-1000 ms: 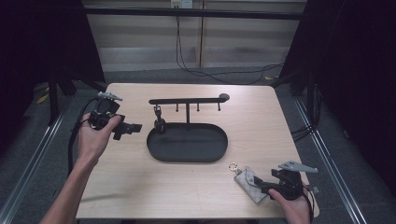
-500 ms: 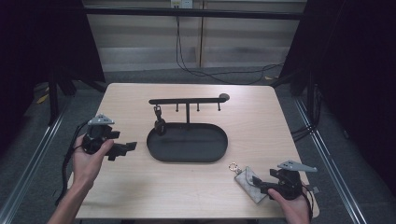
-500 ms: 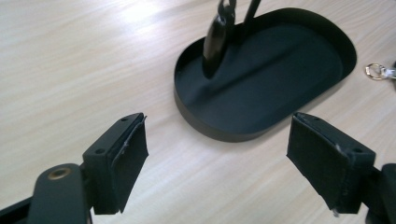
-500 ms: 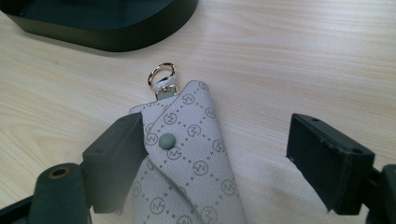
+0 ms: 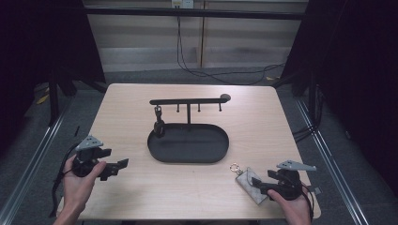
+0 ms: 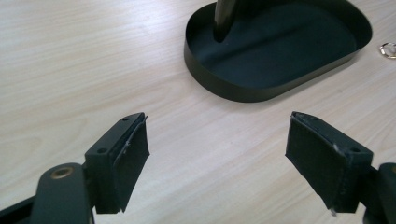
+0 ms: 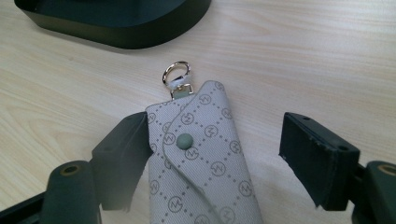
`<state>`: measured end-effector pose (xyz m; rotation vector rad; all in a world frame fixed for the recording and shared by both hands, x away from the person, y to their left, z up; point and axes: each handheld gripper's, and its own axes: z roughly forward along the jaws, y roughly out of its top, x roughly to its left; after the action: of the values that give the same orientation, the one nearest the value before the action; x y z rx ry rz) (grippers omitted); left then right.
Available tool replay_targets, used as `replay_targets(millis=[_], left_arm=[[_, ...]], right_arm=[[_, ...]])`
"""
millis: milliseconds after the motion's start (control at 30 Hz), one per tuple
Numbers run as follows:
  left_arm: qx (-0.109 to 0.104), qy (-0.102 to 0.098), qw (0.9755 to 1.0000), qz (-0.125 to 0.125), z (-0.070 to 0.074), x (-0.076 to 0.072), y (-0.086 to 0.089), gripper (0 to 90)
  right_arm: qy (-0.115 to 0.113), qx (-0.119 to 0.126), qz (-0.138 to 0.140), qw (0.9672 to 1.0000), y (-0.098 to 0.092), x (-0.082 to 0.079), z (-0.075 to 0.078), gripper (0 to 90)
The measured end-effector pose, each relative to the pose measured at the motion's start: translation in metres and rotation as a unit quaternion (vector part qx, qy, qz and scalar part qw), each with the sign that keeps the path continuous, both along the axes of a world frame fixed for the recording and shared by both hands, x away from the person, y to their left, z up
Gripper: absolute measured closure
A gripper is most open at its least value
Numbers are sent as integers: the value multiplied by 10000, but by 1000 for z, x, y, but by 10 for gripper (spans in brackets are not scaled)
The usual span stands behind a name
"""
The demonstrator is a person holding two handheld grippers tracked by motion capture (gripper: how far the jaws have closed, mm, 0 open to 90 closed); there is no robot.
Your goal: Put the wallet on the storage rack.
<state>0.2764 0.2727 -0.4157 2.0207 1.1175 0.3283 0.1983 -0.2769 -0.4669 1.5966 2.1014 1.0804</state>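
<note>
A grey patterned key pouch [image 5: 250,184] with a metal ring [image 7: 176,73] lies flat near the table's front right. My right gripper [image 5: 264,182] sits low around it, and its jaws have just been closing. In the right gripper view the pouch [image 7: 205,158] lies between them: the left pad touches its edge, while a gap remains at the right pad. My left gripper [image 5: 115,158] is open and empty over bare wood at the front left, its jaws [image 6: 217,135] pointing at the black oval tray [image 6: 243,93].
The black oval tray [image 5: 187,159] stands mid-table with a hook rack [image 5: 187,101] rising from it. A dark item [image 5: 159,127] hangs from the rack's left hook into the tray. The pouch's ring [image 6: 388,49] lies just right of the tray.
My left hand has come down and toward the table's near left edge with its gripper still open. The right hand has stayed over the pouch.
</note>
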Motion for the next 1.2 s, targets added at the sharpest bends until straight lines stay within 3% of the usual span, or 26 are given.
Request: replay_targets(millis=[100,167,200,233,467,533,600,633,867,1200], left_arm=[[-203,-12,9998,12,-6,-10,-1,209],[-212,-54,9998,-39,-10,-17,-3,209],[-385,-97,9992,-31,-15,-23,-3,209],[-412,-72,9991,-60,-17,-25,-4,209],[-369,111,9982,-459,-25,-36,-12,188],[-411,101,9977,-531,-27,-40,-13,186],[-371,4,9983,-457,-29,-45,-12,178],[-455,-16,9981,-418,-31,-47,-11,181],[-455,123,9980,-420,-39,-50,-3,165],[-555,265,9965,-568,-44,-47,-3,167]], right_arm=[[34,8,23,10000,3,0,3,240],[23,-23,60,10000,4,0,5,240],[1,-40,75,10000,5,0,6,241],[14,-43,91,9999,5,0,8,243],[97,-123,297,9994,4,3,18,235],[186,-126,316,9992,3,5,20,235],[325,-153,385,9986,2,8,22,232],[400,-201,424,9981,3,9,22,230],[899,-395,700,9927,13,24,17,215],[1209,-534,950,9867,25,40,18,235]])
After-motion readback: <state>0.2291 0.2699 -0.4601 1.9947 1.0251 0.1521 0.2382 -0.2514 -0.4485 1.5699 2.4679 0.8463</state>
